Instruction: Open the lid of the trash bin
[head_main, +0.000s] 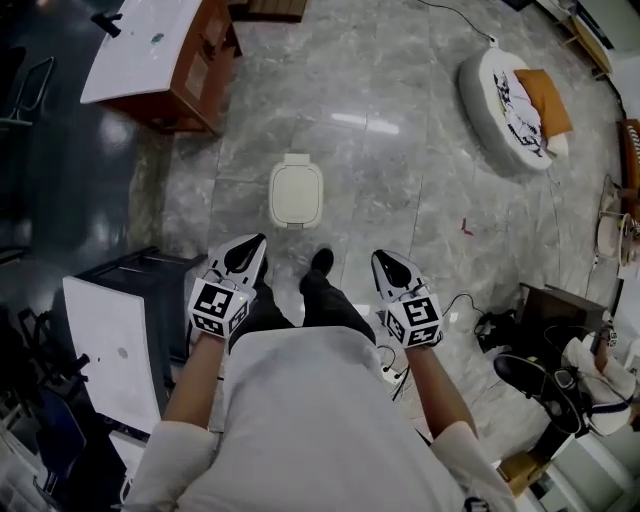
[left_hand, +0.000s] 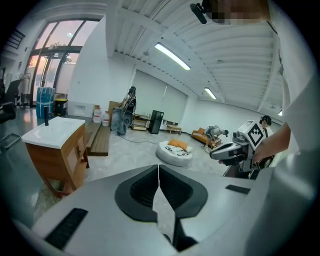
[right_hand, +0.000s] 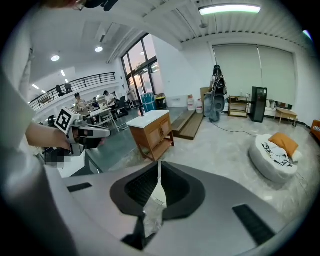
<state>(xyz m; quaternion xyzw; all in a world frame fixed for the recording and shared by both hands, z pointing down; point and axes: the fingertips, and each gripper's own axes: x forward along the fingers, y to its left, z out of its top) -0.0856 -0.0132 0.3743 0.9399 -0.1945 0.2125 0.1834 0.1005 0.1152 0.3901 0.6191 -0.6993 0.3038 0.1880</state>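
The left tongs (head_main: 243, 255) and right tongs (head_main: 393, 270) are hanging clenched and empty, while the white trash bin (head_main: 296, 190), apparently closed, is sitting on the floor (head_main: 400, 180) at twelve o'clock from them.

The trash bin (head_main: 296, 190) stands on the floor (head_main: 400, 180), straight before the person's shoe (head_main: 320, 262). The left claw (head_main: 255, 242) is at the left of the legs and the right claw (head_main: 381, 259) at their right. Both are nearer to the person than the bin and apart from it. Behind the bin, far to the left, stands a counter (head_main: 150, 50). Behind it to the right lies a round floor cushion (head_main: 500, 110), with a pillow (head_main: 545, 100) on it. A flat panel (head_main: 105, 350) lies at the left of the left arm.
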